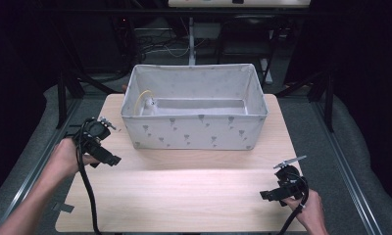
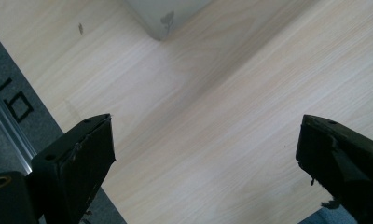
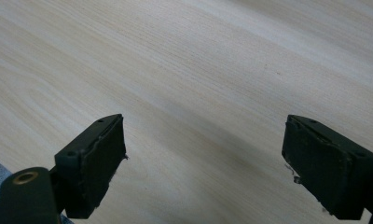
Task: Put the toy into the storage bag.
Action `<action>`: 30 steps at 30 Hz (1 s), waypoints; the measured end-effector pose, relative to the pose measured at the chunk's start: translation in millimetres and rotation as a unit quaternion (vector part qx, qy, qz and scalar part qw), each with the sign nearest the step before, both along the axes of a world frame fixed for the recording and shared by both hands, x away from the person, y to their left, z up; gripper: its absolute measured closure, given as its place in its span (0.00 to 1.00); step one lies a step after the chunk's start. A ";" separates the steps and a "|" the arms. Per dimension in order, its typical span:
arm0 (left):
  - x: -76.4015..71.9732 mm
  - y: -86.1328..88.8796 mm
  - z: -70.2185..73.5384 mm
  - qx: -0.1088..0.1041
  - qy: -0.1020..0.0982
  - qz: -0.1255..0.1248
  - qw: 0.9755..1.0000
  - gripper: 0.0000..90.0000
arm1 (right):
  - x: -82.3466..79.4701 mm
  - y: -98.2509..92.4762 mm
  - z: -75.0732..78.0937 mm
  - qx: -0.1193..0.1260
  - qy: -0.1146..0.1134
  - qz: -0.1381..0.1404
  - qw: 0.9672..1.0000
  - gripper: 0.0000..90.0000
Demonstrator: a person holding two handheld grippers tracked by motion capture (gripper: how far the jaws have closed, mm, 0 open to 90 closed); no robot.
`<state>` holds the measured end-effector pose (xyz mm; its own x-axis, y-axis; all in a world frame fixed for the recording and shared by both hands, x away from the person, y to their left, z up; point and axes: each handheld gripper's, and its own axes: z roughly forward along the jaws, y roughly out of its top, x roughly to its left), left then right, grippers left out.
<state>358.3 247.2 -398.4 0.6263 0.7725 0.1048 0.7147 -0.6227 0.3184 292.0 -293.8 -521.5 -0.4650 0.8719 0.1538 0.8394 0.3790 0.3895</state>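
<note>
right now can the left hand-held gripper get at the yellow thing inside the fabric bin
Probably yes. The left hand-held gripper is open and empty beside the fabric bin, whose top is open. The yellow thing lies in the near-left corner, so it must lift over the wall.

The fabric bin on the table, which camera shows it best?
The high view: the whole fabric bin shows, open top and patterned front wall. The left gripper view catches one bottom corner; the right gripper view looks at bare table.
</note>
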 end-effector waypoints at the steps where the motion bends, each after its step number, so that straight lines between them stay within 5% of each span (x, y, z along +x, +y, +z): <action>1: -2.4 3.3 -9.0 -0.004 0.003 0.006 1.000 0.04 | 0.0 0.0 -0.1 0.000 0.000 0.000 1.000 0.14; 7: -8.0 9.8 -35.0 0.000 0.006 0.017 1.000 0.04 | 0.0 0.5 -0.3 -0.001 0.001 0.000 1.000 0.14; 23: -20.3 28.7 -110.3 -0.037 0.007 0.074 0.997 0.01 | 0.1 0.1 -0.3 0.000 0.000 0.000 1.000 0.15; 30: -28.8 29.8 -110.0 -0.047 -0.008 0.079 0.996 0.00 | 0.1 0.2 -0.2 0.000 0.000 0.001 1.000 0.15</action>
<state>329.6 276.9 -508.4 0.4955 0.8678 0.0368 0.7955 -0.4704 0.3819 292.1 -293.5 -521.7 -0.4666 0.8710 0.1536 0.8385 0.3803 0.3903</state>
